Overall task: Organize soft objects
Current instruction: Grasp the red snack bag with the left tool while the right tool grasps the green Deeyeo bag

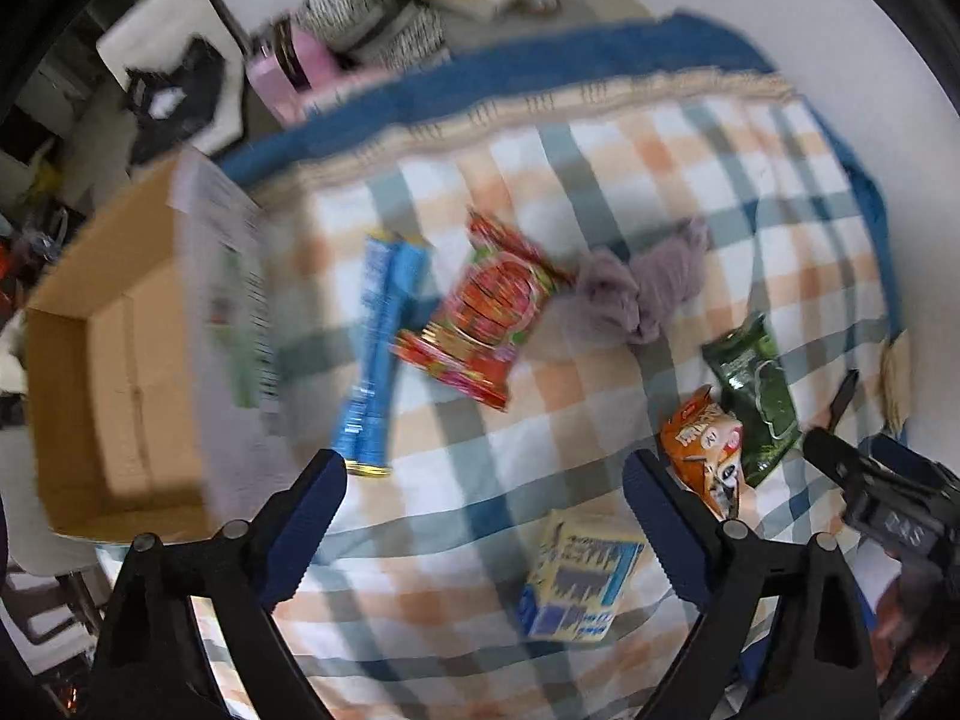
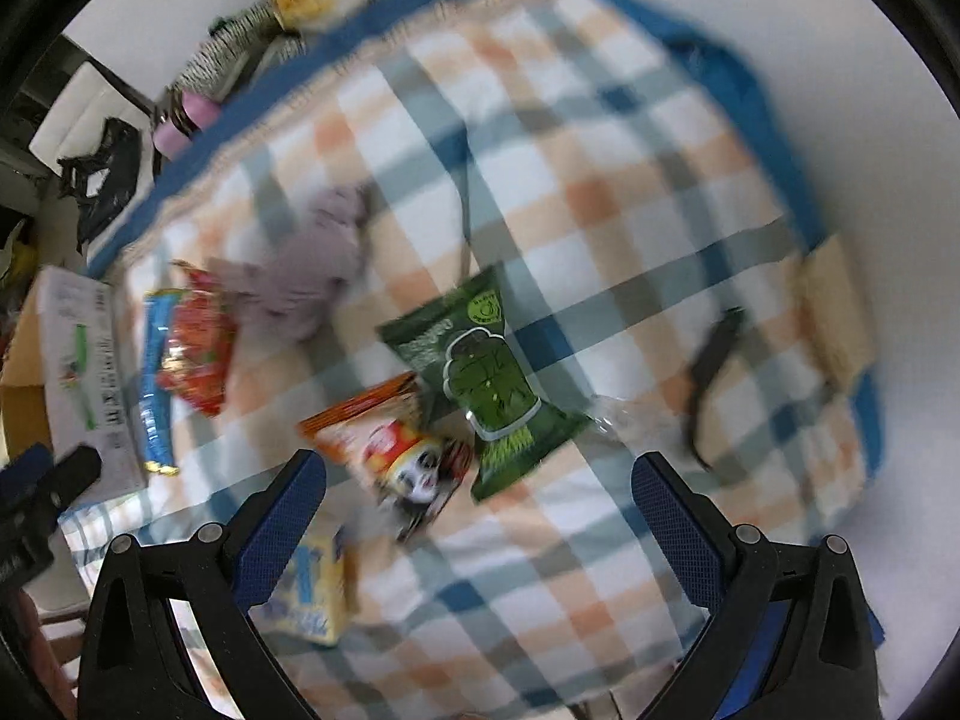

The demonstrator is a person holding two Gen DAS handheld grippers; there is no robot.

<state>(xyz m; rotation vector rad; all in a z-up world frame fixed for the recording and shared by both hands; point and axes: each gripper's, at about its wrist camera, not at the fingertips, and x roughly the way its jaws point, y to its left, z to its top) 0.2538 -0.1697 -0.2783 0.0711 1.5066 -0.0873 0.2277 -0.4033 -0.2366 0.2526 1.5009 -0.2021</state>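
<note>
Soft packets lie on a checked cloth (image 1: 600,192): a blue packet (image 1: 384,348), a red packet (image 1: 489,315), a crumpled grey-purple cloth (image 1: 642,288), a green packet (image 1: 759,396), an orange packet (image 1: 708,450) and a yellow-blue packet (image 1: 576,582). My left gripper (image 1: 486,498) is open and empty above the cloth. My right gripper (image 2: 480,498) is open and empty, above the orange packet (image 2: 396,450) and green packet (image 2: 492,384). The grey-purple cloth (image 2: 312,264) and red packet (image 2: 198,348) lie to its far left.
An open cardboard box (image 1: 120,372) stands at the cloth's left edge, also seen in the right wrist view (image 2: 72,372). A black strap (image 2: 711,360) lies at the right of the cloth. Clutter (image 1: 384,18) sits beyond the far edge.
</note>
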